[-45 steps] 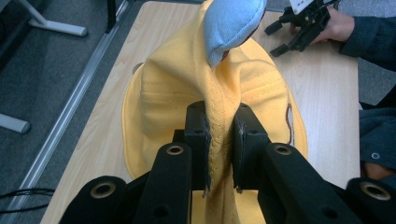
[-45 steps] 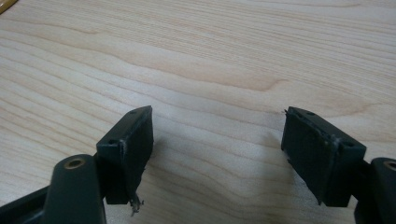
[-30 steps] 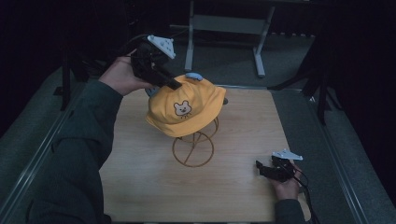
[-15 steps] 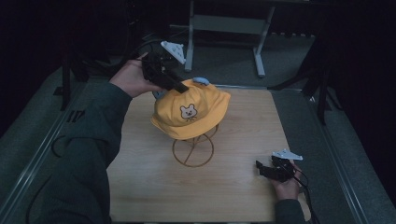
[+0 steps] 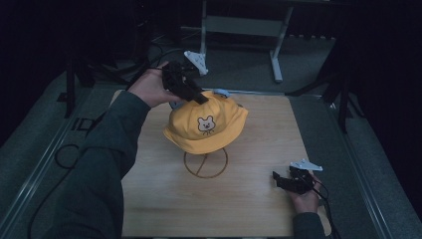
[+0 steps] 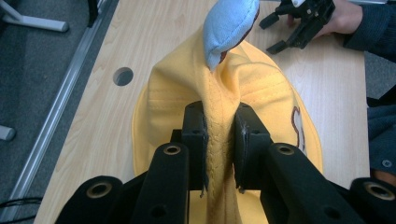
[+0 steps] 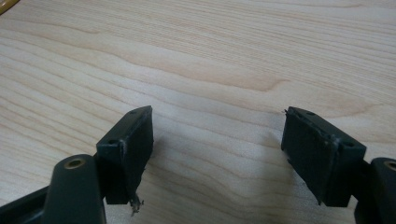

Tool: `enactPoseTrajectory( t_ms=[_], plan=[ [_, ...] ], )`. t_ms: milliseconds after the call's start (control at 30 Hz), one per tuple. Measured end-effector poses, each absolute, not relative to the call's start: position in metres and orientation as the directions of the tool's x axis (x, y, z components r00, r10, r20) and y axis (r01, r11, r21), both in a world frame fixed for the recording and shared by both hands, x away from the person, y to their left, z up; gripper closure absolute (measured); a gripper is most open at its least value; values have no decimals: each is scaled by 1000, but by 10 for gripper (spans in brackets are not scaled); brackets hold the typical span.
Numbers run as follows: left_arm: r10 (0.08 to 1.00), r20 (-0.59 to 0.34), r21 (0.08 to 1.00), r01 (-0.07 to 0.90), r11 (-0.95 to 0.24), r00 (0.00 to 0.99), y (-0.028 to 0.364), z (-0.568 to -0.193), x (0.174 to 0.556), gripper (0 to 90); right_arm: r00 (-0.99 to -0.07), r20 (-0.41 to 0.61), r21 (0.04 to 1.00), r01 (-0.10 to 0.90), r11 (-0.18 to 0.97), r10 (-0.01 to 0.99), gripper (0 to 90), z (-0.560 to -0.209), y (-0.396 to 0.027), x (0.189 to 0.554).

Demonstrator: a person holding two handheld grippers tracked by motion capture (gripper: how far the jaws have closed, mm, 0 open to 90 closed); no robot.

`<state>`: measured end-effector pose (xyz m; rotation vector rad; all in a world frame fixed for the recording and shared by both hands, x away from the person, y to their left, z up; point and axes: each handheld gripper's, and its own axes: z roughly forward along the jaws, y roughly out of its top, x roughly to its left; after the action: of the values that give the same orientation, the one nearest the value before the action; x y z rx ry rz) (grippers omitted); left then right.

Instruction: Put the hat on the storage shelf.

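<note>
A yellow hat (image 5: 206, 124) with a bear face on its front sits over a wire stand whose round base (image 5: 205, 163) lies on the wooden table (image 5: 259, 149). My left gripper (image 5: 199, 97) comes in from the back left. It is shut on a pinched fold of the hat (image 6: 261, 88), and in the left gripper view my left gripper (image 6: 219, 119) squeezes that fold just below a pale blue padded ear (image 6: 231, 28). My right gripper (image 5: 277, 180) rests low at the table's front right, open. In the right gripper view, bare wood lies between the pads of my right gripper (image 7: 217, 130).
A round hole (image 6: 123, 76) is cut in the tabletop near its left edge. A metal frame (image 5: 239, 25) stands on the floor behind the table. Cables (image 5: 64, 154) loop on the grey floor at the left.
My left gripper has moved right and down with the hat in it. The hat has shifted right and sunk lower over the stand. The right gripper has stayed still.
</note>
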<state>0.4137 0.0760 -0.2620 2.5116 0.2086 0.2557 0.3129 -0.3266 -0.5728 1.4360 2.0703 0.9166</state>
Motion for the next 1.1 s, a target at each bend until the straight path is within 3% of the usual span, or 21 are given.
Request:
enactPoseTrajectory(
  t_ms=[233, 667, 1100],
  plan=[
    [196, 134, 580, 83, -810, 971, 66, -268, 413, 752, -351, 3, 740, 631, 234, 936, 251, -573, -327, 313],
    [179, 110, 606, 77, -792, 978, 55, -274, 411, 615, -351, 4, 739, 631, 234, 936, 251, -573, -327, 313],
    [263, 142, 652, 109, -750, 954, 69, -263, 409, 433, -351, 4, 739, 632, 233, 936, 251, -573, -327, 313]
  ],
)
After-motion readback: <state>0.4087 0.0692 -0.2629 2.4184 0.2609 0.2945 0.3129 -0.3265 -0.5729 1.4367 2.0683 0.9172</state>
